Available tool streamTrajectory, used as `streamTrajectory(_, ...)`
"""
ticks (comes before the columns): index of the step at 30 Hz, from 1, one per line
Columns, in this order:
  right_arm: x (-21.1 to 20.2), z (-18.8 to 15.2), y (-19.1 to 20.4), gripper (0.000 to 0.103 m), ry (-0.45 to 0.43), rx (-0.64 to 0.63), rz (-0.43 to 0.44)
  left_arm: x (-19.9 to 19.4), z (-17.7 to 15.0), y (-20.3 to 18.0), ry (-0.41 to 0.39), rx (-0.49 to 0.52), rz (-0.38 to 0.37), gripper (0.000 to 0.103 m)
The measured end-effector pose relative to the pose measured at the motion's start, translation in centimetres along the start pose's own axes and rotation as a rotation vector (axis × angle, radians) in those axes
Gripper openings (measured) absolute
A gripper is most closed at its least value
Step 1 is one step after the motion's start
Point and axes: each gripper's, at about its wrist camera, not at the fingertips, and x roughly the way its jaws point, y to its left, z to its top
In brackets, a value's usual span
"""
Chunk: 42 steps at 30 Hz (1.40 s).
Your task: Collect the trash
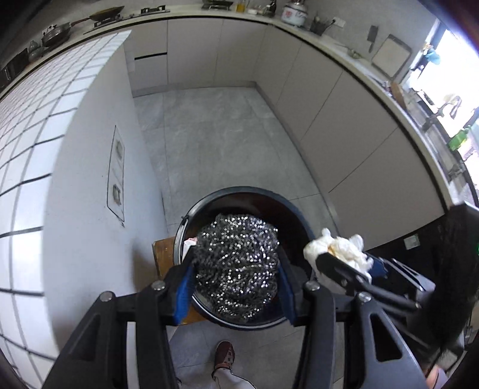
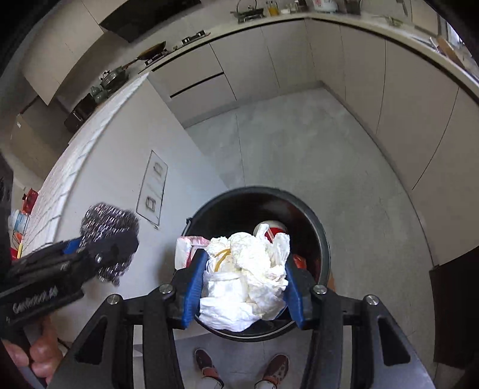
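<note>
Holding over bin (image 2: 324, 239) mouth | left gripper (image 1: 236, 269) grips steel scourer (image 1: 238, 269) | right gripper (image 2: 244, 278) grips tissue wad (image 2: 248, 278) | bin straight below both

Home kitchen: cabinets (image 1: 209, 54), countertop hob with frying pan (image 1: 104, 13), rice cooker (image 1: 295, 13).

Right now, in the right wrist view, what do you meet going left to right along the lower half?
Person's hand → left gripper shut on the steel scourer → wall outlets → crumpled tissue in the right gripper, over the bin.
</note>
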Motion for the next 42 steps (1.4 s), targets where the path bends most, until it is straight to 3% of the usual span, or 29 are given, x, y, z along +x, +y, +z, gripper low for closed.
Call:
streamTrajectory(2, 0.3, -0.4, -0.2, 0.055, -0.011, 0.008, -0.001, 0.7, 0.3, -0.2, -0.002, 0.011, 0.022, 0.051)
streamTrajectory(4, 0.6, -0.4, -0.1, 0.067, -0.013, 0.019, 0.007, 0.8, 0.3, -0.6, -0.003, 0.011, 0.034, 0.053)
streamTrajectory(6, 0.3, -0.3, -0.5, 0.071, -0.026, 0.032, 0.012, 1.1, 0.5, -1.0, 0.011, 0.012, 0.036, 0.056)
streamTrajectory(13, -2.5, 0.4, -1.6, 0.071, -0.111, 0.07, 0.02, 0.2, 0.8, -1.7, -0.03, 0.02, 0.083, 0.07)
streamTrajectory(19, -4.1, 0.3, -1.5, 0.071, -0.135, 0.059, 0.013, -1.7, 0.6, -2.1, -0.078, 0.019, 0.095, 0.071)
streamTrajectory(26, -7.3, -1.2, 0.4, 0.071, -0.135, 0.031, -0.021, -7.7, -1.8, -1.7, -0.163, 0.003, 0.094, 0.071)
streamTrajectory(32, -12.4, -4.8, 4.1, 0.072, -0.15, -0.031, -0.045, -15.8, -7.3, -0.8, -0.281, 0.042, 0.106, 0.08)
streamTrajectory(37, -19.1, -12.0, 10.2, 0.078, -0.229, -0.139, -0.109, -22.2, -14.3, 1.3, -0.368, 0.044, 0.122, 0.091)
streamTrajectory(42, -25.7, -19.8, 15.5, 0.086, -0.322, -0.163, -0.095, -26.6, -21.2, 3.4, -0.364, 0.035, 0.16, 0.092)
